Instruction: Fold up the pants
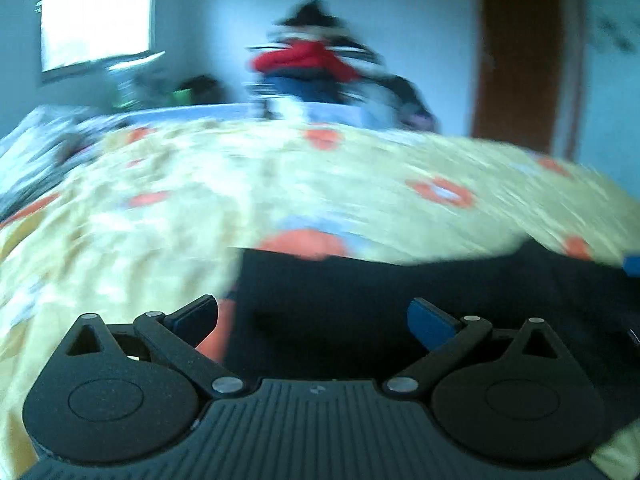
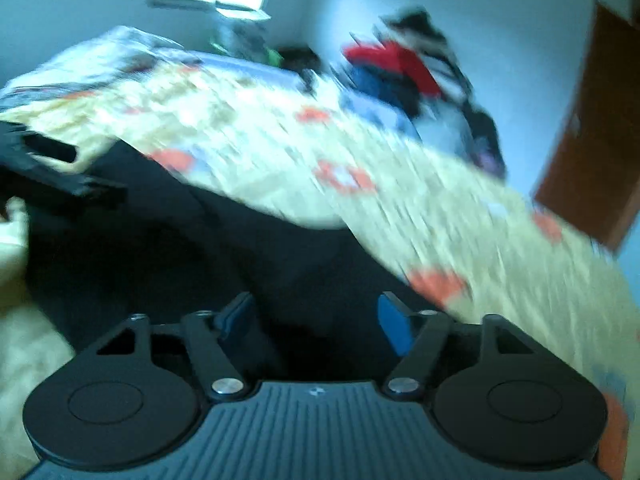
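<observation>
Black cloth, the pants, lies flat on the bed just ahead of both grippers, with one straight edge running across the left wrist view and a square-looking corner at its left end. In the right wrist view the same dark cloth spreads from under the fingers out to the left. Both pictures are badly smeared, so I cannot tell how many layers there are or whether the legs already lie on each other; the neat edge suggests at least one fold is made, but that is a guess.

The left gripper has its blue pads set wide, with nothing between them; the cloth lies beneath, not pinched. The right gripper also stands well apart, empty, with the cloth under it. So neither hand holds the pants at this moment, which reads as a point between folds or after a release. Whether more folds remain I cannot judge from this blur.

At the left edge of the right wrist view a dark shape, probably the other gripper, hangs over the cloth. Around the pants is a yellow bedspread with orange flowers. Beyond the bed stands a clothes pile with something red on it, a window, and a brown door.
</observation>
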The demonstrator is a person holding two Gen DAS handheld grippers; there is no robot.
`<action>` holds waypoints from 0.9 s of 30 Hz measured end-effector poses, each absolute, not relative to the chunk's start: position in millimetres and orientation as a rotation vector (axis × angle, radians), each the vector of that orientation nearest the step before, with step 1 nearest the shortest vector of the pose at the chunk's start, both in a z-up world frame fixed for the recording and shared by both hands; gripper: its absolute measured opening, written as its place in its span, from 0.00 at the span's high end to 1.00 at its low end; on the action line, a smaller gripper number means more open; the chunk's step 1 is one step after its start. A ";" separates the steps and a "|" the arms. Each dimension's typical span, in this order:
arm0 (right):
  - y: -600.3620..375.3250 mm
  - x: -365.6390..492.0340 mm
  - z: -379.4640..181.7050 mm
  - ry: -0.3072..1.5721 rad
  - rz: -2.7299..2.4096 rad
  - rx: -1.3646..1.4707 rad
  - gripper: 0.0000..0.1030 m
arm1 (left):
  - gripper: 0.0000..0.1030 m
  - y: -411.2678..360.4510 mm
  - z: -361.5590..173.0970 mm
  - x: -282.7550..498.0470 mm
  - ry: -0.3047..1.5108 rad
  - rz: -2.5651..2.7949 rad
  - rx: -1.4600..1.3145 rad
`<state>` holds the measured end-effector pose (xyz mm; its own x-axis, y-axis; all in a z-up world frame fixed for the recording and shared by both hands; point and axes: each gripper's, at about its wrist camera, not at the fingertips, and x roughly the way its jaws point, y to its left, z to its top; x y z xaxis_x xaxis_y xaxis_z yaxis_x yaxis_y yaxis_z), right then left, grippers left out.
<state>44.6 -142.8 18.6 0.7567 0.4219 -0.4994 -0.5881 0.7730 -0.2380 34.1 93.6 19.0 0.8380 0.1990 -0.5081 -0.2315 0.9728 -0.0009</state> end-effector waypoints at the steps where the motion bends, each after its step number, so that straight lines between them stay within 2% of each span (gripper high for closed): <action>1: -132.3 38.0 22.1 0.412 0.624 -0.414 0.32 | 0.00 108.7 18.6 32.0 0.541 0.265 -0.100; 5: -83.8 20.1 22.8 0.350 0.792 -0.466 0.32 | 0.01 154.1 11.5 21.2 0.574 0.422 -0.164; 10: -18.5 -1.9 8.8 0.294 0.917 -0.597 0.34 | 0.00 175.6 -5.2 20.3 0.652 0.520 -0.066; 12: 3.4 -9.6 1.9 0.266 0.955 -0.676 0.34 | 0.00 186.7 -7.5 16.8 0.645 0.496 -0.139; 16: 37.2 -21.2 -15.2 0.235 0.989 -0.837 0.47 | 0.01 199.1 -5.1 9.3 0.619 0.484 -0.223; 23: 63.9 -32.5 -41.0 0.096 0.864 -1.068 0.48 | 0.01 198.4 -4.8 9.3 0.613 0.466 -0.234; 27: 67.0 -27.8 -46.5 0.056 0.838 -1.082 0.48 | 0.01 202.7 7.1 -3.0 0.567 0.396 -0.344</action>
<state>-27.8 67.0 -46.4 0.6990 0.5738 -0.4267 -0.6254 0.2013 -0.7539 -3.0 202.7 7.1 0.7729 0.2650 -0.5766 -0.4502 0.8693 -0.2040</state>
